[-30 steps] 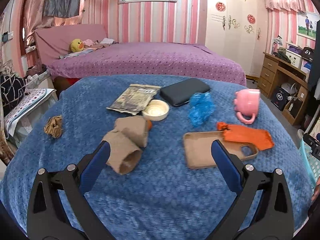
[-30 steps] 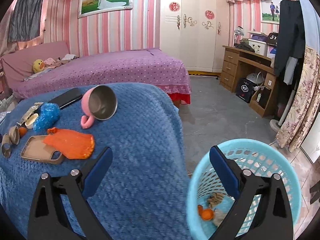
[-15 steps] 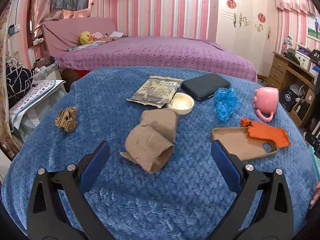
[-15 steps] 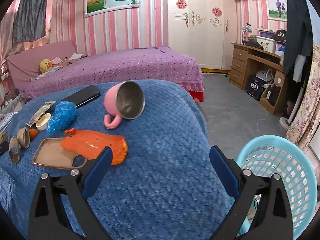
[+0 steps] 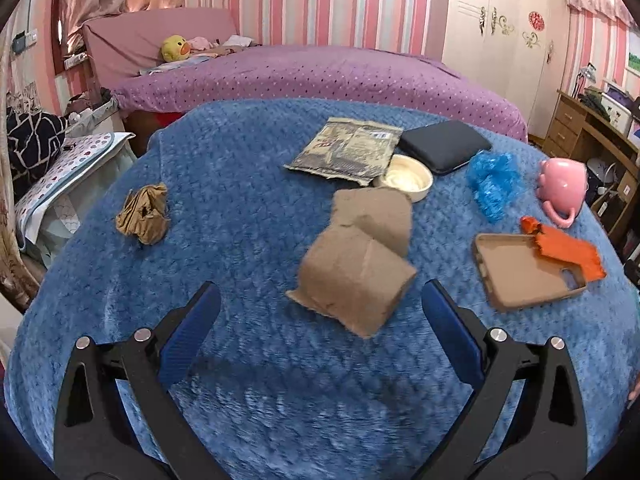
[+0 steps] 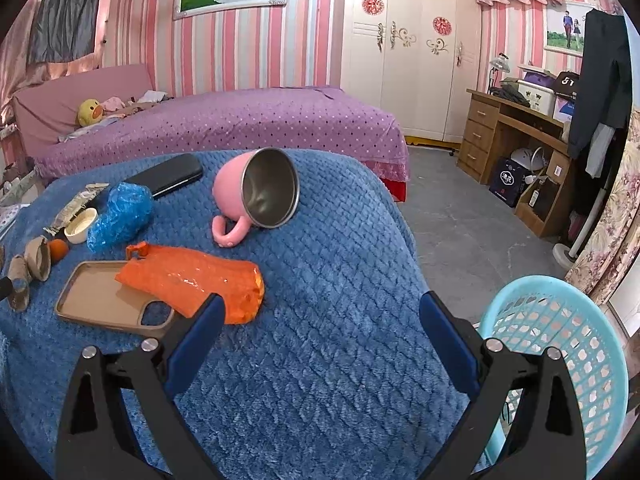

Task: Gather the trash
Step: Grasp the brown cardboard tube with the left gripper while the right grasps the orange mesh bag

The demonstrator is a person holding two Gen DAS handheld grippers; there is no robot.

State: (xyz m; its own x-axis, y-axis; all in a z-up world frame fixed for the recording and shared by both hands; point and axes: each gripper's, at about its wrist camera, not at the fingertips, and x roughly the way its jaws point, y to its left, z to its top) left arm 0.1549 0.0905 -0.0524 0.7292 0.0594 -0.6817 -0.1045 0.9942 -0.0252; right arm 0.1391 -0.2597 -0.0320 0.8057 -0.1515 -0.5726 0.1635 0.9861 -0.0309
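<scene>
My left gripper [image 5: 320,316] is open and empty, just short of a torn brown cardboard tube [image 5: 360,264] on the blue blanket. A crumpled brown paper ball [image 5: 143,215] lies to its left, a foil wrapper [image 5: 346,151] and a blue plastic wad [image 5: 494,184] farther back. My right gripper [image 6: 320,320] is open and empty above the blanket, beside an orange plastic bag [image 6: 192,280]. The light blue trash basket [image 6: 560,360] stands on the floor at the lower right.
A tan phone case [image 5: 524,272] lies under the orange bag [image 5: 564,250]. A pink mug [image 6: 256,196] lies on its side. A black case [image 5: 444,146] and a small white lid [image 5: 408,178] sit at the back. A purple bed [image 6: 240,124] and a wooden desk [image 6: 516,144] stand beyond.
The left gripper has swung left, so the cardboard tube now sits between its fingers. The right gripper has swung from over the basket to over the blanket near the orange bag.
</scene>
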